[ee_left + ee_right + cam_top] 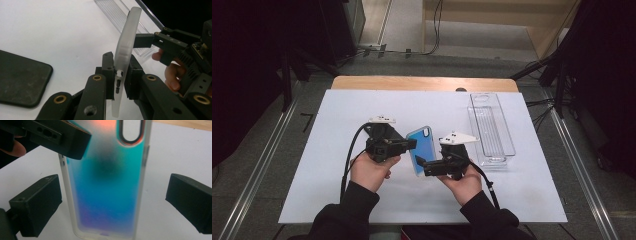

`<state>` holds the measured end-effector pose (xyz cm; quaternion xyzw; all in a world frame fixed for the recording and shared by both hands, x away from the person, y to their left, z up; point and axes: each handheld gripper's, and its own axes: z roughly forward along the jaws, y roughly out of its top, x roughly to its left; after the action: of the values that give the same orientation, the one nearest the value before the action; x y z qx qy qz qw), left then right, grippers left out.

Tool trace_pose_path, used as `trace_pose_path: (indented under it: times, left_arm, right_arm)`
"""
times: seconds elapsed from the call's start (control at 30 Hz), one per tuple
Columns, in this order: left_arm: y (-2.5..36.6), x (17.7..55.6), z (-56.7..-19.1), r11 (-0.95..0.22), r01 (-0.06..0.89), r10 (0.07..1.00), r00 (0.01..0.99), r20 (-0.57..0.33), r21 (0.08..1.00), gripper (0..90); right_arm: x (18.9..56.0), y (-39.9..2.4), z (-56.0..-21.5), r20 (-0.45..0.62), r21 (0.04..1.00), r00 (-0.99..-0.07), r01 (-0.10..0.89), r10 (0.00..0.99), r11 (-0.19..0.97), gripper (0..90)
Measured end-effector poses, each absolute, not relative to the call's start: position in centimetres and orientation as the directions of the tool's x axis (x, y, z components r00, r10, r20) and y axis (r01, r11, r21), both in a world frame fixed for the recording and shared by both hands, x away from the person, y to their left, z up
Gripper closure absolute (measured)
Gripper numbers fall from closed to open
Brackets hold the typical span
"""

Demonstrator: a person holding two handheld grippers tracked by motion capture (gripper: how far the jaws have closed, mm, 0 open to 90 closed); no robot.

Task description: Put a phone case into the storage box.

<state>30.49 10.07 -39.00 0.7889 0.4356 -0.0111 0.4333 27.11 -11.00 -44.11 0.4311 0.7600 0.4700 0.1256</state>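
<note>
A white sheet (362, 200) is covering the table, with dark floor around it. Near the middle, the left gripper (411, 144) is pinching the side edge of a blue case (422, 145), holding it up off the sheet. The right gripper (112, 202) is standing with jaws spread on either side of the case, seemingly not touching it. A clear tray (492, 127) is lying near the right edge. A black phone (21, 80) is lying on the sheet.

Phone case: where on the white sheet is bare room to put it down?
Bare white sheet lies left of the left gripper, and in front of the clear tray. Crowded: the middle, where both grippers meet at the phone case, and beside the black phone.
</note>
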Motion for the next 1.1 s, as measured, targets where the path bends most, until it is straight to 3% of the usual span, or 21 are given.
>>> trace_pose_path:
  times: [0.57, 0.7, 0.9, 0.97, 1.0, 1.07, 1.1]
  left_arm:
    - [8.9, 29.8, -39.2, -0.252, 0.699, 0.661, 0.63, -0.408, 0.67, 80.9]
    - [8.8, 29.8, -39.3, -0.26, 0.694, 0.661, 0.635, -0.401, 0.671, 80.7]
    - [8.9, 29.8, -39.2, -0.258, 0.69, 0.652, 0.641, -0.405, 0.676, 79.8]
    - [8.9, 29.9, -39.1, -0.264, 0.695, 0.648, 0.641, -0.411, 0.668, 72.8]
    - [9.0, 30.0, -39.0, -0.267, 0.7, 0.648, 0.639, -0.414, 0.663, 64.0]
    - [9.2, 30.1, -38.8, -0.266, 0.697, 0.651, 0.639, -0.409, 0.666, 63.0]
    - [9.3, 30.1, -38.7, -0.264, 0.698, 0.651, 0.638, -0.411, 0.666, 57.0]
  right_arm:
    - [27.3, -10.3, -44.6, 0.205, 0.818, -0.586, 0.543, 0.784, 0.192, 0.0]
    - [27.2, -10.4, -44.5, 0.212, 0.823, -0.603, 0.535, 0.769, 0.192, 15.4]
    - [27.2, -10.4, -44.3, 0.203, 0.822, -0.608, 0.532, 0.768, 0.204, 16.0]
    - [27.2, -10.4, -44.3, 0.203, 0.818, -0.609, 0.536, 0.767, 0.209, 16.1]
    - [27.3, -10.5, -44.3, 0.214, 0.813, -0.606, 0.546, 0.766, 0.204, 16.1]
    - [27.3, -10.5, -44.3, 0.216, 0.81, -0.607, 0.548, 0.765, 0.206, 16.1]
    - [27.4, -10.7, -44.4, 0.215, 0.808, -0.606, 0.551, 0.766, 0.209, 16.1]
